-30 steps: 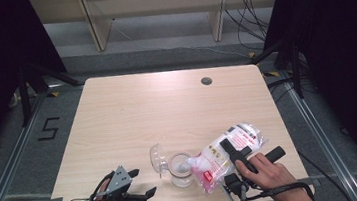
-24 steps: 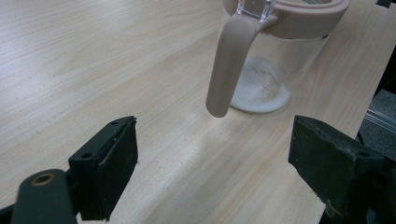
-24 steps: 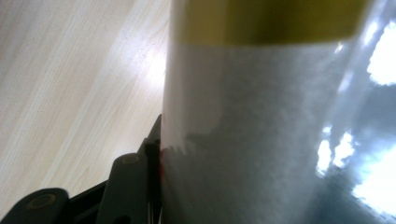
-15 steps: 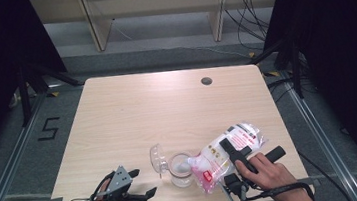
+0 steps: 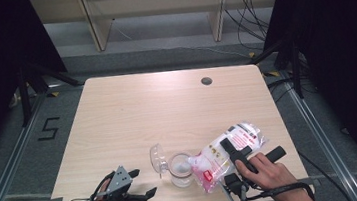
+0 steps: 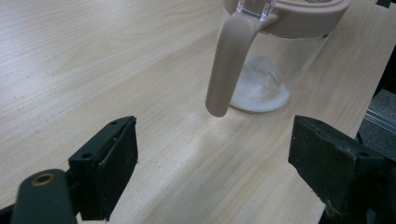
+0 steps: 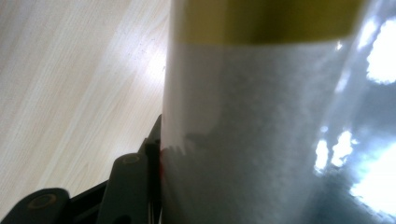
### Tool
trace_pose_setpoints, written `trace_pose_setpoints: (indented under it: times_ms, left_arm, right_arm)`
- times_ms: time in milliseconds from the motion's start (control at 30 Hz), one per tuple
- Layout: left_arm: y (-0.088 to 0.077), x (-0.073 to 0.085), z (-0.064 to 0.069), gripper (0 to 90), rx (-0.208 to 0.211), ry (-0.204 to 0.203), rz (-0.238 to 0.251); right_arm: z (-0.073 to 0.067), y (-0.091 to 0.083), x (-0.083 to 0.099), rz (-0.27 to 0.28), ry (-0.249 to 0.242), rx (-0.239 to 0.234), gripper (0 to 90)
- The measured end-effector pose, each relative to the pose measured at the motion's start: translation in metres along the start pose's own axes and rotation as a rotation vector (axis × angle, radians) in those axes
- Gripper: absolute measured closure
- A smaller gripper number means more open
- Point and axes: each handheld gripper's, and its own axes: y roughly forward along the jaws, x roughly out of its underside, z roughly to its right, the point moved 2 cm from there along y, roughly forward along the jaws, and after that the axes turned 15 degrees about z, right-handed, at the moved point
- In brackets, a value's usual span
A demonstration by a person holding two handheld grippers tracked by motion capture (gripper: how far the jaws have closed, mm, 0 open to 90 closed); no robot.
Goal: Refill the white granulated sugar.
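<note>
The left gripper [image 5: 142, 183] rested near the table's front edge, left of the clear jar [image 5: 180, 169], its jaws standing apart with nothing between them; it seemed to wait as a spare hand, ready to steady the jar if it slid. The jar stood upright near the front edge of the wooden table [image 5: 133, 115], its hinged lid [image 5: 157, 159] swung open to the left so the mouth was free, and a low heap of white powder [image 6: 259, 88] lay on its bottom. Right of the jar, the right gripper [image 5: 233, 150] was clamped on a plastic pouch [image 5: 225, 155] of white powder, tilted with its mouth over the jar, apparently to pour. The pale tabletop carried a cable grommet [image 5: 206, 81] far behind the jar. Beyond stood shelving [image 5: 156, 7], dark curtains and grey floor.
</note>
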Motion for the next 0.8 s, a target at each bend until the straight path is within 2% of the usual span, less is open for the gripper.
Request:
trace_pose_setpoints:
  times_ms: [33, 200, 267, 300, 333, 433, 467, 500, 533, 567, 600, 667, 800]
  left_arm:
    - [-0.0001, -0.0001, -0.0004, 15.4, 0.002, 0.006, 0.0]
    - [0.0004, 0.0, 0.0007, 15.4, -0.001, -0.008, 0.006]
    - [-0.0002, -0.0001, 0.0002, 15.4, 0.001, -0.001, -0.001]
    - [-0.0003, -0.0003, -0.0001, 15.3, 0.002, 0.004, -0.001]
    - [-0.0003, -0.0003, -0.0002, 15.4, 0.003, 0.004, -0.001]
    - [-0.0003, -0.0002, 0.0002, 15.4, 0.002, 0.001, -0.002]
    - [-0.0003, -0.0002, 0.0003, 15.4, 0.002, 0.001, -0.003]
    - [-0.0002, -0.0002, 0.0003, 15.3, 0.002, 0.001, -0.002]
    - [-0.0001, -0.0002, 0.0003, 15.4, 0.002, 0.001, -0.002]
    - [-0.0001, -0.0001, 0.0004, 15.4, 0.002, 0.0, -0.003]
    - [0.0, -0.0001, 0.0005, 15.4, 0.002, -0.001, -0.003]
    - [0.0001, -0.0003, 0.0004, 15.4, 0.005, 0.006, -0.002]
    - [0.0, -0.0001, 0.0003, 15.4, 0.001, -0.001, -0.002]
  right_arm:
    - [-0.0018, -0.0011, -0.0005, -0.013, 0.022, -0.002, 53.3]
    - [-0.0013, -0.0009, -0.0014, -0.012, 0.016, -0.006, 53.3]
    - [-0.0029, -0.001, -0.0014, -0.018, 0.032, -0.002, 53.3]
    - [-0.001, -0.0003, -0.0016, -0.011, 0.01, -0.002, 53.3]
    - [-0.0024, 0.0006, -0.0022, -0.003, 0.032, 0.007, 53.3]
    - [-0.002, 0.0006, -0.0024, -0.007, 0.018, 0.005, 53.4]
    - [-0.0008, 0.0, -0.002, -0.015, -0.002, -0.003, 53.4]
    - [-0.0008, 0.0, -0.0019, -0.015, 0.001, -0.002, 53.4]
    - [-0.0024, 0.0007, -0.002, -0.001, 0.032, 0.01, 53.5]
    - [-0.003, 0.0006, -0.0018, -0.001, 0.039, 0.009, 53.5]
    - [-0.0014, 0.0001, -0.0012, -0.011, 0.009, -0.004, 53.5]
    - [-0.0015, 0.0007, -0.0012, -0.016, -0.008, -0.007, 53.5]
    - [-0.0013, -0.0001, -0.0007, -0.017, -0.004, -0.004, 53.6]
